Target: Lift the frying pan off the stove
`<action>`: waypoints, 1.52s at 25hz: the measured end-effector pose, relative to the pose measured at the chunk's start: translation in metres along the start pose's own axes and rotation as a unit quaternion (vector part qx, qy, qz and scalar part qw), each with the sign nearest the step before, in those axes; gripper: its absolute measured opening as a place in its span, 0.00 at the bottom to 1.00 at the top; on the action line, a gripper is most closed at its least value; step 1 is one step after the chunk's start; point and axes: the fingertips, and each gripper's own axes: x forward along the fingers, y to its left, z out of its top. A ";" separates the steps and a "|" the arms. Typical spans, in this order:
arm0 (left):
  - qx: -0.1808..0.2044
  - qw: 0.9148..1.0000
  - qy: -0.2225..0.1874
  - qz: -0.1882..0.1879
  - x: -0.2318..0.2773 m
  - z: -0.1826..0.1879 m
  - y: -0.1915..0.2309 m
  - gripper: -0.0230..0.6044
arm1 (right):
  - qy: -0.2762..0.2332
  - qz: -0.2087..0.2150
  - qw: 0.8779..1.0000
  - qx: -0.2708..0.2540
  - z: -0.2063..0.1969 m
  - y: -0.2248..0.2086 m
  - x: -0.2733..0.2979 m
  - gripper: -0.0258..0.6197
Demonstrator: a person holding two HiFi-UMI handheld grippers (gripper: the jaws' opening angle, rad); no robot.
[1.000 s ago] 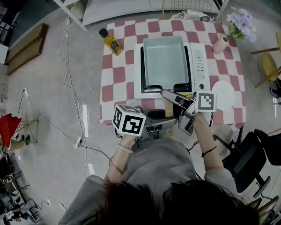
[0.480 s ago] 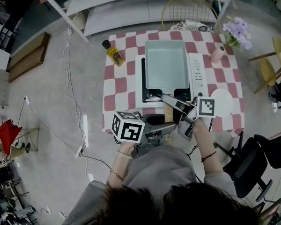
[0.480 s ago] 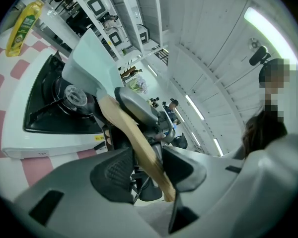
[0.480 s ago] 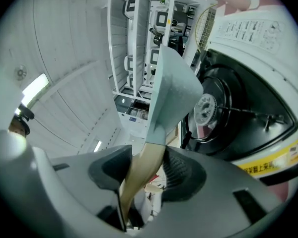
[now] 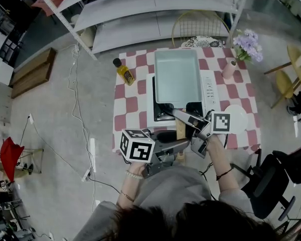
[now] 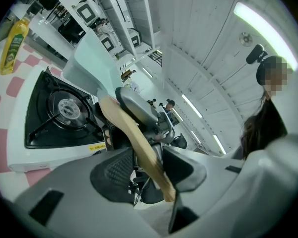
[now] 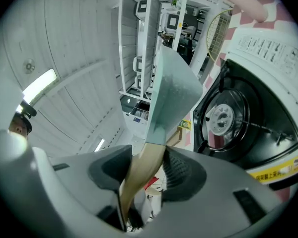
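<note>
A pale green rectangular frying pan [image 5: 178,74] with a wooden handle [image 5: 180,129] hangs tilted above the white tabletop stove [image 5: 208,87], whose black burner [image 5: 163,115] shows under the pan's near end. Both grippers are shut on the handle. My left gripper [image 5: 178,143] grips it near its free end, my right gripper [image 5: 184,117] closer to the pan. In the left gripper view the handle [image 6: 126,128] runs between the pads of my left gripper [image 6: 149,170], with the stove [image 6: 59,113] below. In the right gripper view the pan [image 7: 171,93] rises from my right gripper [image 7: 145,175] beside the burner [image 7: 243,123].
The stove stands on a small table with a red-and-white checked cloth [image 5: 133,99]. On it are a yellow oil bottle [image 5: 124,72] at the left, a pink vase of flowers [image 5: 229,67] at the right and a white plate [image 5: 236,118]. A black office chair [image 5: 268,179] stands near right.
Both grippers have risen with the handle and rolled a little. The pan has lifted off the stove, and the burner now shows beneath its near end.
</note>
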 end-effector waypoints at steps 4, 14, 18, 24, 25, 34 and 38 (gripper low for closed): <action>0.014 1.000 -0.003 0.000 -0.002 0.006 -0.007 0.35 | -0.002 0.003 1.000 -0.013 0.004 0.011 0.001 0.36; 0.048 0.999 -0.016 -0.002 -0.006 0.023 -0.027 0.35 | -0.008 0.021 0.999 -0.043 0.017 0.041 0.004 0.36; 0.060 0.998 -0.018 -0.003 -0.007 0.027 -0.034 0.35 | -0.010 0.022 0.998 -0.051 0.020 0.050 0.002 0.36; 0.076 0.997 -0.021 -0.007 -0.007 0.035 -0.045 0.35 | -0.016 0.028 0.998 -0.062 0.026 0.065 0.001 0.36; 0.078 0.997 -0.021 -0.007 -0.008 0.036 -0.047 0.35 | -0.017 0.029 0.997 -0.063 0.027 0.067 0.001 0.36; 0.095 0.995 -0.019 -0.012 -0.006 0.046 -0.059 0.35 | -0.028 0.038 0.995 -0.085 0.037 0.086 -0.002 0.36; 0.103 0.994 -0.021 -0.017 -0.006 0.049 -0.065 0.35 | -0.033 0.038 0.995 -0.089 0.040 0.092 -0.004 0.36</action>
